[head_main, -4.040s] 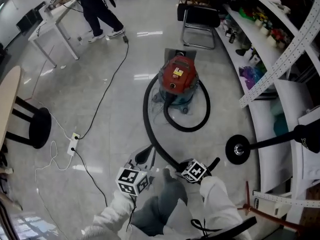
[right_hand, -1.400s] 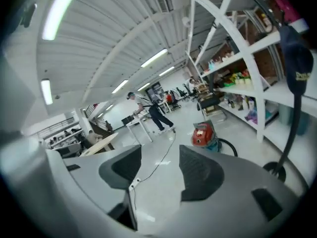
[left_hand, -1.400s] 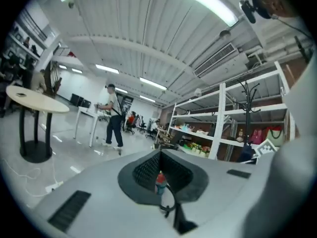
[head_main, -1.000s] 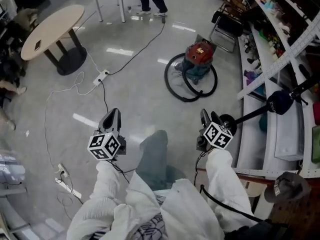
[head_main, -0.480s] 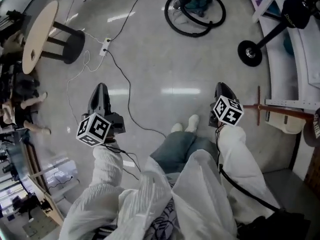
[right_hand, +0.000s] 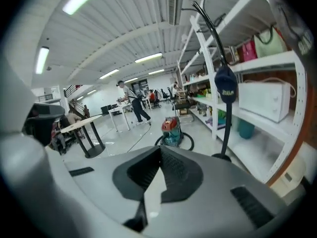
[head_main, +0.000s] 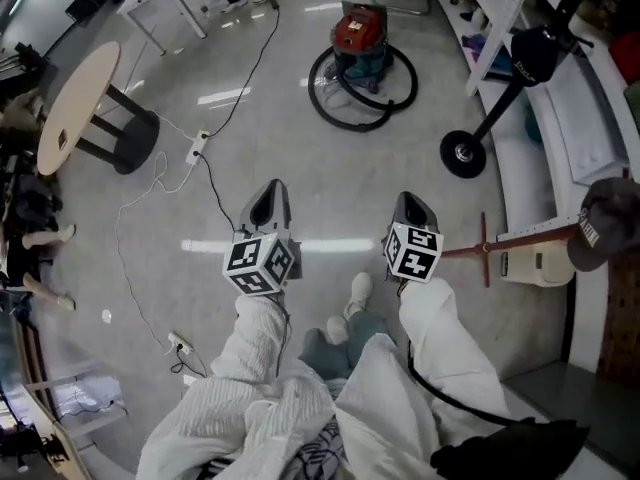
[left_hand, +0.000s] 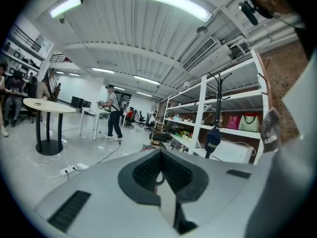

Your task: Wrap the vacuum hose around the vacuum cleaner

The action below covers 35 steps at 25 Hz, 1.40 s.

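1. The vacuum cleaner (head_main: pixel 356 30), with its red top, stood on the floor (head_main: pixel 330 173) at the far side of the head view, well apart from both grippers.
2. The vacuum hose (head_main: pixel 343 123) lay in black loops on the floor around the base of the cleaner.
3. The left gripper (head_main: pixel 271 188) was held out above the floor, pointing towards the cleaner. In the left gripper view its ribbed pads met, clenched on nothing.
4. The right gripper (head_main: pixel 409 201) was held level with the left one, the two side by side and apart. Its jaws were closing fully together; the right gripper view showed the pads in contact, with nothing between them.
5. A coat stand (head_main: pixel 463 155) rested its round base on the floor to the right of the cleaner, beside the shelving (head_main: pixel 560 118).
6. A round table (head_main: pixel 78 96) stood at far left, with a power strip (head_main: pixel 196 148) and its cable on the floor between the table and the grippers.
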Tool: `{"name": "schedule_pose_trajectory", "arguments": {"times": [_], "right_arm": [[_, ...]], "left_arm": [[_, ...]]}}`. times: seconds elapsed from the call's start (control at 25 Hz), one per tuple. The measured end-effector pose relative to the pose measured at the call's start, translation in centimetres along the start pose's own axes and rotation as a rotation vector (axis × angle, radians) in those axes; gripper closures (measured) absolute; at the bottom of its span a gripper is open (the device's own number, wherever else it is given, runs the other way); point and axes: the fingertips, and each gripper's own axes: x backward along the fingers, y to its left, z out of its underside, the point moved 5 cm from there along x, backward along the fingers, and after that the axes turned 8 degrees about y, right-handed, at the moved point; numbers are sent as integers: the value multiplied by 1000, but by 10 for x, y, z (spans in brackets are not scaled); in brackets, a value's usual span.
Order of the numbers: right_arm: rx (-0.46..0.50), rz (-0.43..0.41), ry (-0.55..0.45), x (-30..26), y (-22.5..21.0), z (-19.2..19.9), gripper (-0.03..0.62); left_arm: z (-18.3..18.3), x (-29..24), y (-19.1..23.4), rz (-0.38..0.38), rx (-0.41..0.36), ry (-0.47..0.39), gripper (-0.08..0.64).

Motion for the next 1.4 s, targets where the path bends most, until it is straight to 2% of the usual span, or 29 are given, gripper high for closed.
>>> {"name": "schedule_pose_trajectory", "arguments": {"times": [0.08, 0.2, 0.36, 0.48, 0.68, 1.16, 1.4], "right_arm": [[62, -7, -53, 26, 16, -17, 578], [90, -17, -100, 48, 22, -37, 578], [94, 3, -86, 49, 16, -56, 578], [77, -6, -95, 49, 18, -68, 578], [94, 7, -79, 46, 19, -65, 578], [173, 42, -36, 44, 42, -62, 578], [193, 32, -29, 38, 64, -65, 578]], "left_arm": [[7, 7, -29, 57, -5, 17, 558], [11, 9, -63, 122, -18, 47, 558], [-6, 0, -81, 136, -18, 34, 558], [-12, -8, -80, 124, -19, 38, 558], [-8, -4, -79, 128, -37, 63, 558], [-19, 7, -66, 138, -60, 62, 558], [-26, 9, -48, 128, -64, 57, 558]]}}
